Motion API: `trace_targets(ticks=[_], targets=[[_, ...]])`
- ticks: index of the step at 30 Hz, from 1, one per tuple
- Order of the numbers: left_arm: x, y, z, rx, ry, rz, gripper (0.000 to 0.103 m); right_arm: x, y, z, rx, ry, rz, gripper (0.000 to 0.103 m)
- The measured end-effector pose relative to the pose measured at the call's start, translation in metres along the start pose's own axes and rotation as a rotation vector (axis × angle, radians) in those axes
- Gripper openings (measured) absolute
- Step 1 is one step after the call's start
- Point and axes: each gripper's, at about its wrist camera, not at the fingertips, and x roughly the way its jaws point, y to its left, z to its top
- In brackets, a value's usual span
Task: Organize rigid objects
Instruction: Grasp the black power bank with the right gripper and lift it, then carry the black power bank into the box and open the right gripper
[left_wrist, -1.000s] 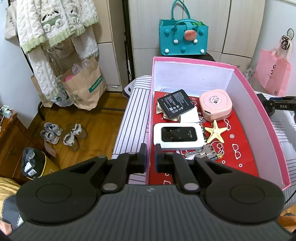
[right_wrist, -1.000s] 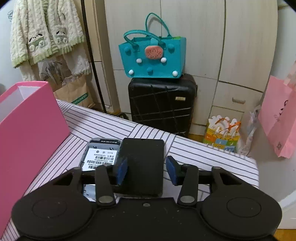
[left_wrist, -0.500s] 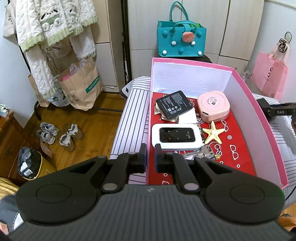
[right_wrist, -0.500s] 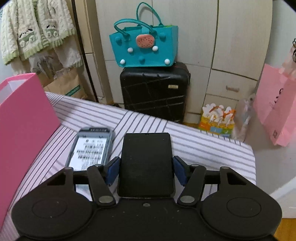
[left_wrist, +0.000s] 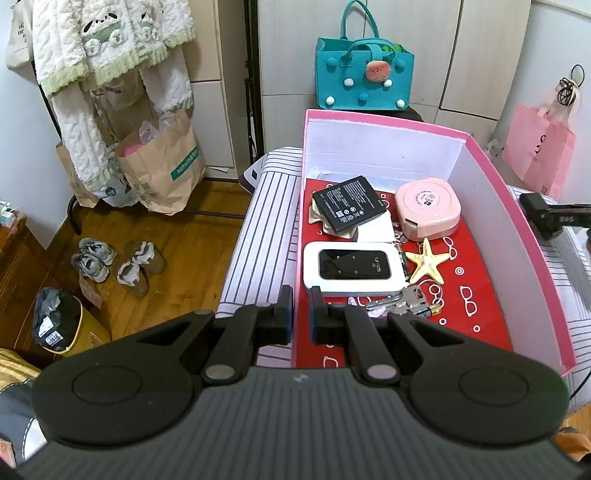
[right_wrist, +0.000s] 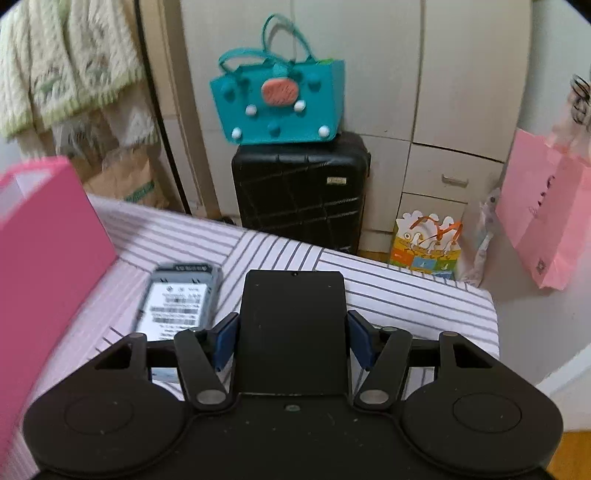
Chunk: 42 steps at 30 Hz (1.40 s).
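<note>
Pink box (left_wrist: 517, 236), red-lined, sits on the striped worktop (left_wrist: 258, 229); left hand-held gripper (left_wrist: 301, 314) is clenched on its near-left wall, probably pinning it so drops don't shove it. Inside: wifi router (left_wrist: 352, 267), battery (left_wrist: 349, 208), pink round case (left_wrist: 428, 206), starfish (left_wrist: 428, 260). Right hand-held gripper (right_wrist: 291, 338) straddles a black slab (right_wrist: 293, 325); pads meet its edges, so I read it as grasped for transfer. Grey labelled device (right_wrist: 177, 299) lies just beside it, still outside.
</note>
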Motion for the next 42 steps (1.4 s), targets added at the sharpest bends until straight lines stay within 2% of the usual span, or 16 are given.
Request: trace_targets(ticks=[6,10,15,19,23,30,36,42], targets=[[-0.001,0.001,-0.002,0.012,-0.003,-0.008,0.007,-0.044,0.01,0.003,0.026,-0.052,0.073,0.066],[-0.001,0.003,-0.002,0.003,-0.006,-0.017,0.007,-0.074,0.038,0.015,-0.003,-0.09,0.19,0.066],[-0.001,0.005,-0.003,-0.002,-0.01,-0.03,0.007,-0.112,0.09,0.034,-0.1,-0.144,0.349,0.066],[-0.001,0.006,-0.001,0.002,-0.006,-0.037,0.007,-0.122,0.134,0.042,-0.177,-0.125,0.481,0.066],[0.0,0.006,-0.002,0.011,-0.008,-0.042,0.007,-0.115,0.176,0.042,-0.252,-0.062,0.561,0.066],[-0.002,0.008,-0.003,0.013,-0.018,-0.06,0.007,-0.081,0.226,0.039,-0.314,0.075,0.593,0.066],[-0.002,0.01,-0.004,0.021,-0.022,-0.072,0.007,-0.056,0.266,0.037,-0.403,0.162,0.541,0.066],[-0.003,0.009,-0.002,0.046,-0.017,-0.069,0.007,-0.026,0.284,0.038,-0.428,0.271,0.492,0.066]])
